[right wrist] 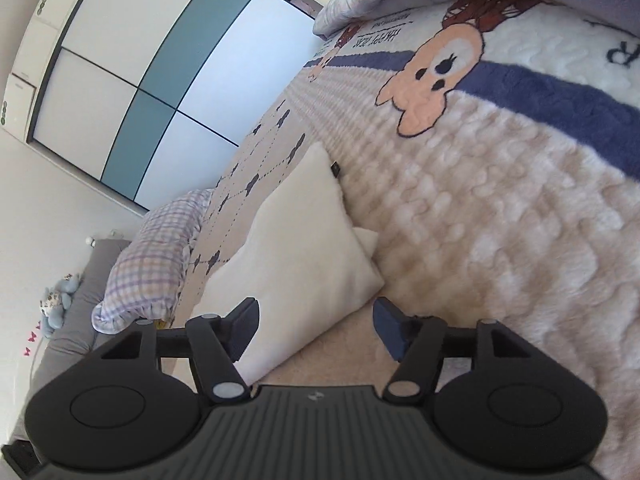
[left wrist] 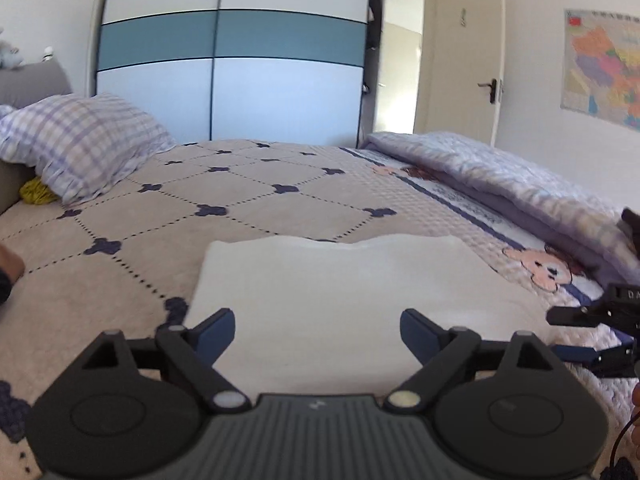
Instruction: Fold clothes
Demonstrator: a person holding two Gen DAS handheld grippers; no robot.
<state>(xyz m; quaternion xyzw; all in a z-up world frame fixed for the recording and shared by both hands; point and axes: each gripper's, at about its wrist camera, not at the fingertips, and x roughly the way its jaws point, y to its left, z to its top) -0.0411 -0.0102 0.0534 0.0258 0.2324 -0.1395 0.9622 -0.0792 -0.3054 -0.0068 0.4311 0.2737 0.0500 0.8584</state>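
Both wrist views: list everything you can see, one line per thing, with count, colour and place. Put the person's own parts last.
folded garment: one, cream white, flat on the bed just ahead of both grippers
bedspread: one, beige with dark blue clover marks and a bear border, covering the bed
pillow: one, lilac and white check, at the head of the bed
quilt: one, pale lilac, bunched along the far right side
yellow item: one, tucked under the pillow, unclear what
wardrobe: one, white with a teal band, behind the bed
door: one, cream, open
map poster: one, multicoloured, right wall
soft toy: one, pale blue, on the grey headboard
left gripper: black, blue pads, open over the garment
right gripper: black, open, rolled sideways
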